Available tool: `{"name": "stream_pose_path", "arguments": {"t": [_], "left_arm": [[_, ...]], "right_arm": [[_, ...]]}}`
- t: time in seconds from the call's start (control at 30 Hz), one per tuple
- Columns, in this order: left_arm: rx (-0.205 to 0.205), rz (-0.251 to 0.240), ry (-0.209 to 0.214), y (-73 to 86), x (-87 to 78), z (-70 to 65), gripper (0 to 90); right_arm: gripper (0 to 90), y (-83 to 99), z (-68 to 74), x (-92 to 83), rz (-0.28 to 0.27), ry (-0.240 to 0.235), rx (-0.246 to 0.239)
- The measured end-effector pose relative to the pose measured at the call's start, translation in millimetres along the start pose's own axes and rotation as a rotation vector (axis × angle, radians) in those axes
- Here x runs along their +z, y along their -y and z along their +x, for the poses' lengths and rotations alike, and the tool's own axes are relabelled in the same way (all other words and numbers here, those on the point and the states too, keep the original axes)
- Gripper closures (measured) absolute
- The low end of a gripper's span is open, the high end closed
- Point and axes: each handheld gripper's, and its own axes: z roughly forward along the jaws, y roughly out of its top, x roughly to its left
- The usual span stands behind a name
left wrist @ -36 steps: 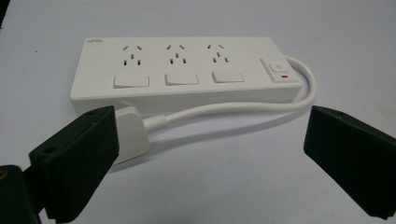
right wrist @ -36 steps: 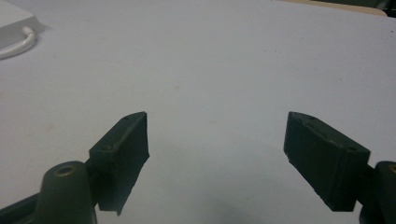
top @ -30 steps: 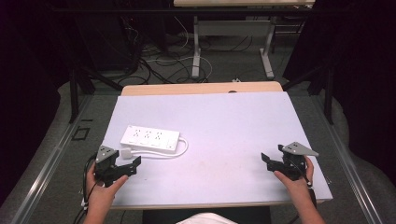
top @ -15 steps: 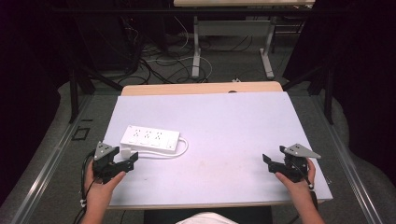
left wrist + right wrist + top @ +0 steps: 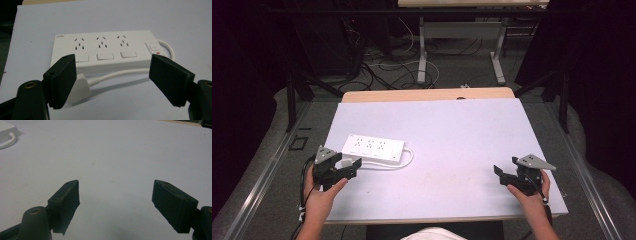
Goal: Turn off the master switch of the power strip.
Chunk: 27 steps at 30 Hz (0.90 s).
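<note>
A white power strip (image 5: 373,148) with three sockets and a switch lies on the left part of the white table (image 5: 452,130). Its white cable (image 5: 404,161) loops back along its near side to a white plug (image 5: 79,90). My left gripper (image 5: 346,166) is open just in front of the strip (image 5: 105,48), and the plug lies against its left jaw. My right gripper (image 5: 508,174) is open over bare table near the front right corner, with nothing between its jaws. The cable's loop (image 5: 7,141) is visible far off in the right gripper view.
A strip of wooden tabletop (image 5: 427,94) runs along the far edge of the white table. Beyond it, cables lie on the floor around the legs of another table (image 5: 422,55). Dark frame bars (image 5: 292,95) stand at both sides.
My left gripper has moved forward and right, up to the plug at the near edge of the power strip. My right gripper has barely shifted.
</note>
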Motion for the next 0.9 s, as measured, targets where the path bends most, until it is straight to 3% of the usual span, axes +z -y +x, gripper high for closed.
{"name": "stream_pose_path", "arguments": {"t": [0.2, 0.23, 0.4, 0.7, 0.8, 0.9], "left_arm": [[-0.023, 0.024, 0.027, -4.6, 1.3, 2.3, 26.7], [-0.029, 0.026, 0.033, -5.6, 1.7, 2.5, 26.8], [-0.040, 0.047, 0.061, -11.5, 1.8, 2.7, 28.3], [-0.029, 0.047, 0.057, -23.8, 2.7, 1.3, 29.5], [-0.051, 0.054, 0.067, -27.3, 3.7, -0.1, 30.1], [-0.038, 0.058, 0.070, -30.6, 4.9, -0.8, 30.4]], "right_arm": [[21.5, 0.9, 0.9, 1.9, -0.018, 0.009, 0.004], [21.5, 0.4, 0.8, 0.1, 0.005, -0.002, 0.007], [21.5, 0.7, 2.0, 0.0, 0.006, 0.007, 0.009], [21.5, 1.5, 2.4, 1.2, 0.004, -0.001, 0.010], [21.5, 1.5, 2.3, 1.1, 0.004, -0.001, 0.010], [21.5, 1.6, 2.7, 0.7, 0.011, 0.001, 0.017]]}}
